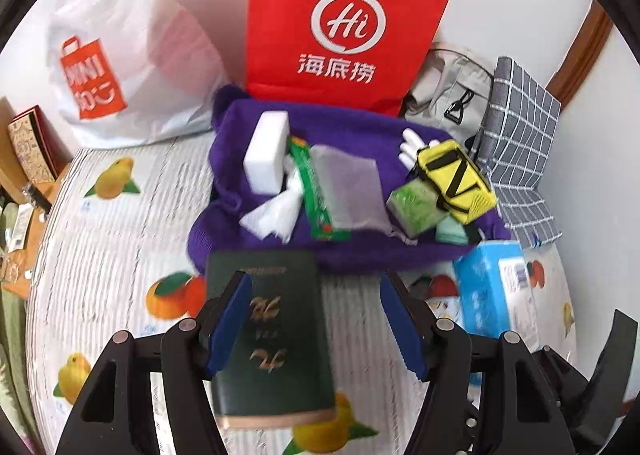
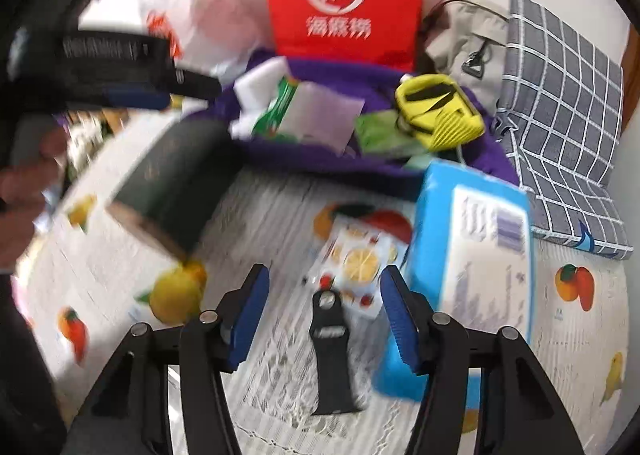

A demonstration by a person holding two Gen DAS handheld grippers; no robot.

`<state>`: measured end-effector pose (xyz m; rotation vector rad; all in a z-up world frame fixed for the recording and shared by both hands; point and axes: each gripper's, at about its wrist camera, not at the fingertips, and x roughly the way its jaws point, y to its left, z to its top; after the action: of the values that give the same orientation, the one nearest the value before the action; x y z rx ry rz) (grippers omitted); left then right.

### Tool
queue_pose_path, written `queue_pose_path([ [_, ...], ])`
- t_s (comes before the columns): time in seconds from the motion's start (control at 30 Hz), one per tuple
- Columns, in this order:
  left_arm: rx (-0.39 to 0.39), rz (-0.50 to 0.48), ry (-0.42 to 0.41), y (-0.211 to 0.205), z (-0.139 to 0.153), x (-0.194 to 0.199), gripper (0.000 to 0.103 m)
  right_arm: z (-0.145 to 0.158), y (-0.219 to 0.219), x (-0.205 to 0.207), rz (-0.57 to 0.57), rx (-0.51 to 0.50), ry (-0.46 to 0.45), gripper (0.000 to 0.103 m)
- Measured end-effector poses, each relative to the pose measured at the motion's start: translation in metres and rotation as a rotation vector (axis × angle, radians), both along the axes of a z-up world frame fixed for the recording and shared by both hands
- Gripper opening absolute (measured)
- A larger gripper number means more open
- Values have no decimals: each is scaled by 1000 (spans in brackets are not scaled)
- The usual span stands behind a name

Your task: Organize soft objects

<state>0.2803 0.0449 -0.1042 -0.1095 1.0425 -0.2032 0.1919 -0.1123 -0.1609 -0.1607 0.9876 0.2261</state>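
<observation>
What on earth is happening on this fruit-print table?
A person is sorting soft things with a hand-held gripper in each hand. The left gripper has a dark green book lying between its open jaws, touching only one pad. The right gripper hangs open and empty beside a light blue tissue pack. Sponges and pouches sit piled on a purple knitted cloth.
</observation>
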Motion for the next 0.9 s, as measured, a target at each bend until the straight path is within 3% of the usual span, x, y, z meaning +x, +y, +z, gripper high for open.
queue_pose_path([
  [0.23, -11, 3, -10, 20, -1, -12, 65, -27, 30, 0, 51, -168, 17, 46],
  [0.3, -17, 6, -11, 24, -1, -13, 65, -34, 30, 4, 49, -164, 42, 46],
  [0.63, -61, -20, -28, 29, 3, -24, 65, -38, 33, 9, 25, -252, -13, 42],
  [0.7, -51, -25, -31, 28, 3, -27, 65, -39, 30, 11, 7, -280, 0, 21],
  [0.77, -53, -26, -33, 29, 4, -29, 65, -41, 28, 15, -4, -336, -3, 10],
  [0.9, -63, -17, -31, 34, 3, -32, 65, -37, 23, 8, 25, -299, -19, 5],
])
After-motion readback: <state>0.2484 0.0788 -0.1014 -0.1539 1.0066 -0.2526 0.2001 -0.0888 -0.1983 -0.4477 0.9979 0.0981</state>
